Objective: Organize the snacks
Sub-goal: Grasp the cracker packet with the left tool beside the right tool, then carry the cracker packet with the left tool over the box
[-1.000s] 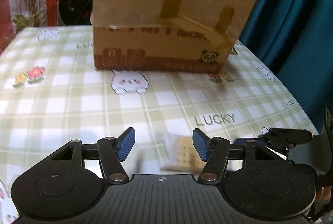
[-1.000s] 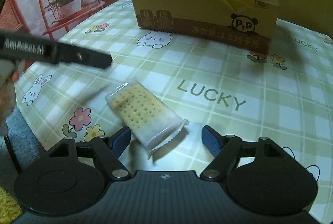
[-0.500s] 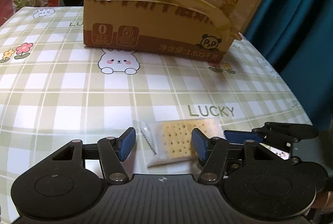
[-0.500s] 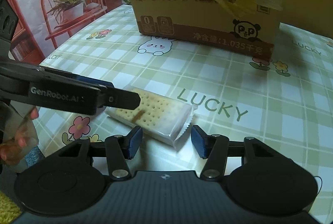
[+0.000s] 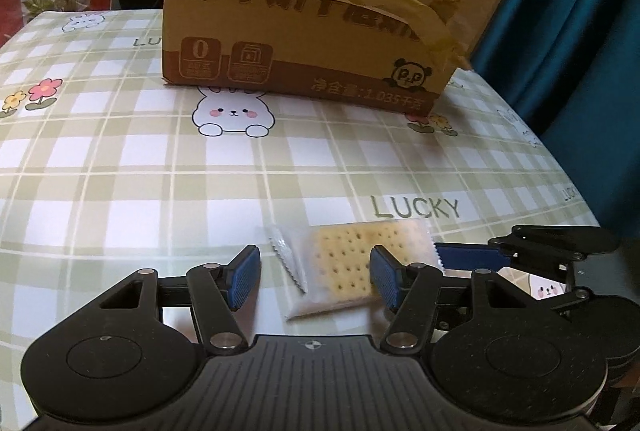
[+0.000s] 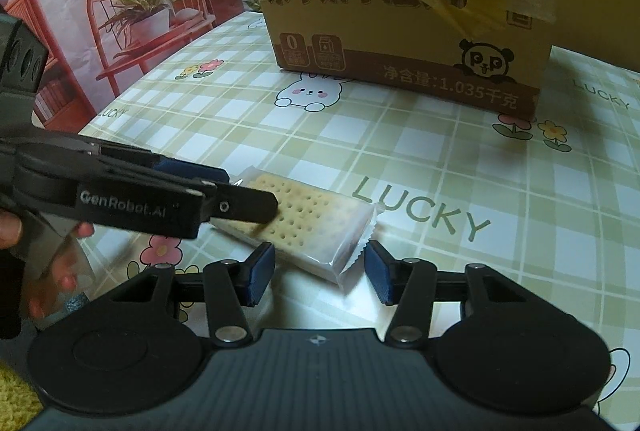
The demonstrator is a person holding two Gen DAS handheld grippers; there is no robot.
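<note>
A clear-wrapped cracker packet (image 6: 308,227) lies flat on a table covered by a green plaid tablecloth (image 5: 120,167), printed with white rabbits, small flowers and the word "LUCKY". Beyond it stands a taped cardboard box (image 5: 304,43), showing a panda logo lettered "PP", a "0" icon, and Chinese text with "1.035" along its brown lower band.

The left gripper (image 5: 314,277) hangs over the packet with its jaws apart. Its right blue pad covers the cracker's edge in the left wrist view, while the left pad stands clear of the crimped end; whether any pad touches cannot be told. Seen side-on from the right wrist view, this gripper's arm reads "GenRobot.AI", and a person's hand (image 6: 48,255) holds its grip.

The right gripper (image 6: 319,277) straddles the packet's other end, jaws closing, with the crimped seal just beside its right pad and a gap left at its left pad.

Compared with a second ago, the right jaws have narrowed around the packet, which has turned to lie more across the table. The left gripper has come down lower, and the box and packet now look sharp and larger in its view.
</note>
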